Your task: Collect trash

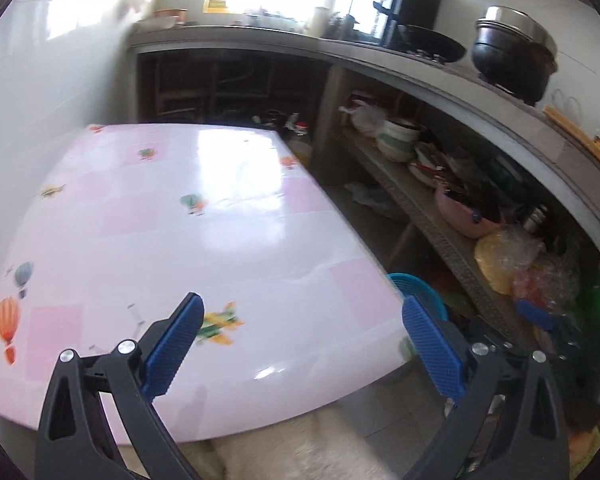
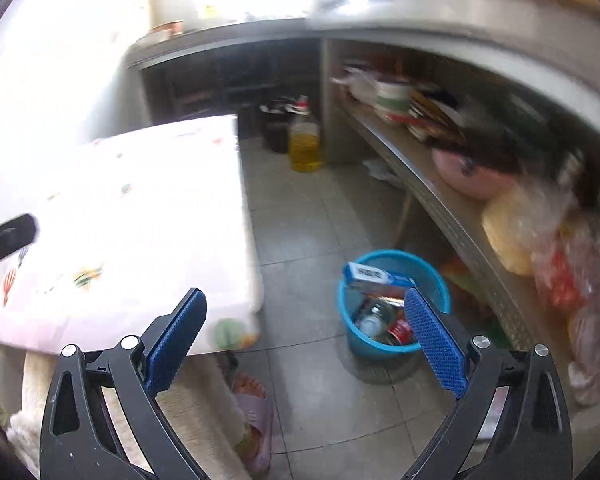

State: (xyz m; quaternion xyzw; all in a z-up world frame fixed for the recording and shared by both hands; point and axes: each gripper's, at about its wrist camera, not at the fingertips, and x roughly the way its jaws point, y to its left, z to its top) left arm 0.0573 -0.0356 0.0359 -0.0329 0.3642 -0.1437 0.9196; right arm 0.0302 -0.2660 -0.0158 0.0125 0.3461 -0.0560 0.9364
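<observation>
A blue plastic bin [image 2: 360, 344] stands on the tiled floor right of the table. It holds a blue and white carton [image 2: 374, 276], a red can [image 2: 400, 330] and a clear bottle [image 2: 374, 316]. My right gripper [image 2: 304, 320] is open and empty, above the floor between table and bin. My left gripper [image 1: 302, 320] is open and empty over the near edge of the pink table [image 1: 180, 240]. Only the bin's rim [image 1: 410, 282] shows in the left wrist view, past the table's corner. I see no loose trash on the tabletop.
A pink patterned cloth covers the table [image 2: 140, 220]. A cluttered shelf [image 2: 440, 184] under a counter runs along the right. A bottle of oil [image 2: 305, 148] stands on the floor behind. The person's slippered foot [image 2: 252, 404] is below the table edge.
</observation>
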